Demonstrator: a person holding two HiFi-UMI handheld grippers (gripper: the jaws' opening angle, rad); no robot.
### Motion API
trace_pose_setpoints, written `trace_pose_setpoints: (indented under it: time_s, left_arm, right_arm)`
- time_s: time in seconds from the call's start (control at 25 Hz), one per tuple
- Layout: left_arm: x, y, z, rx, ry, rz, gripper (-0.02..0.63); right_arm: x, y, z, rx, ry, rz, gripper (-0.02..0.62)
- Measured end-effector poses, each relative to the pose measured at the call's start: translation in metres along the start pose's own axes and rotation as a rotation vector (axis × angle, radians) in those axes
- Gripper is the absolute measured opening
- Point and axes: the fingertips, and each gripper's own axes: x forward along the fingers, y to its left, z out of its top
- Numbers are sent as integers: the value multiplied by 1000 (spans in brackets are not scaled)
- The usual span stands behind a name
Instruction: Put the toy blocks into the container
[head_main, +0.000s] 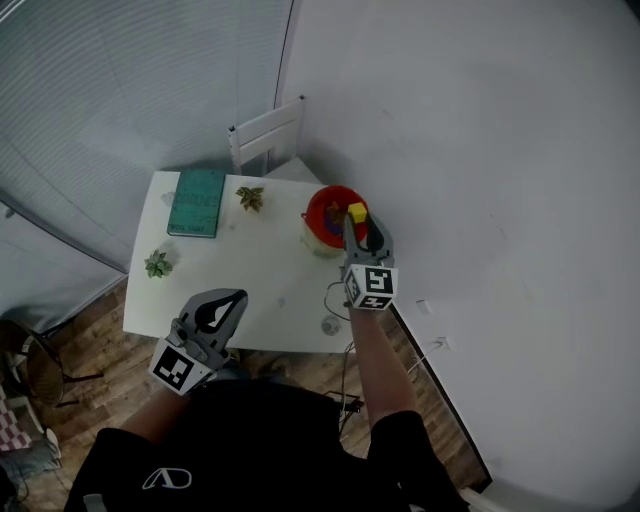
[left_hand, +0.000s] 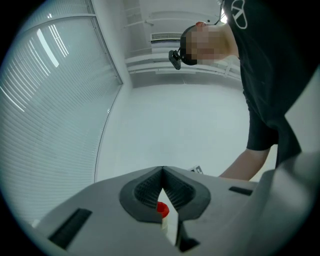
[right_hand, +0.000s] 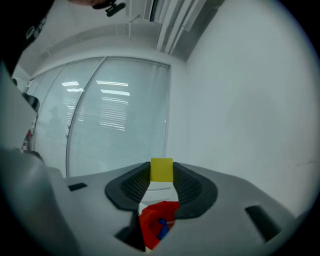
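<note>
right gripper (head_main: 360, 228) jaws clamp small yellow cube block (right_hand: 161, 170) above round red plastic container (head_main: 322, 206); left gripper (left_hand: 162, 175) jaws closed, empty.

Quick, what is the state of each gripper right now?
Left gripper: closed, holding nothing.
Right gripper: closed on a small yellow toy block.
</note>
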Motion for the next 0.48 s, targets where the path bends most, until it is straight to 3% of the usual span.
trace_pose_setpoints:
  time_s: [0.48]
  left_arm:
    - [-10, 10, -5, -4, 15, 42, 5]
  right_arm:
    - [48, -30, -71, 16, 213, -35, 144]
